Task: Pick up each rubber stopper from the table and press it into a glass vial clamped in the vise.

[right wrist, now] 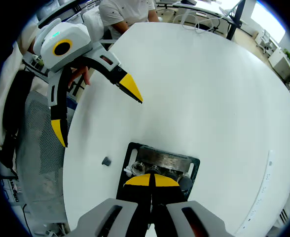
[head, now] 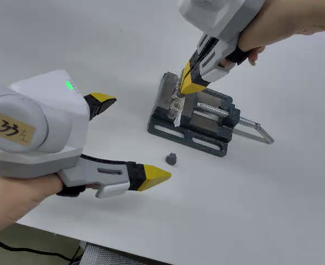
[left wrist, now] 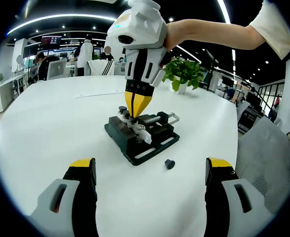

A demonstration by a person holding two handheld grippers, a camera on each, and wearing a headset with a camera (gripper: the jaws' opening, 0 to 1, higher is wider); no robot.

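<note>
Across the white counter (head: 262,210) the task is judged partly done. The left hand-held gripper (head: 140,138) is held low over the near side, jaws spread wide, nothing gripped. The right hand-held gripper (head: 191,85) is pointed down at the vise (head: 198,138), jaws pinched together right on top of the vials (head: 177,105). Whether a stopper is caught or pressed under its tips cannot be told. The vials are clamped in a row in the vise. In the left gripper view dark tops are seen on the far ones, so those are taken as already plugged; the near one looks like bare glass. One rubber stopper (head: 171,159) lies loose on the counter just in front of the vise, apart from both grippers. It is judged not yet picked up or pressed in.
</note>
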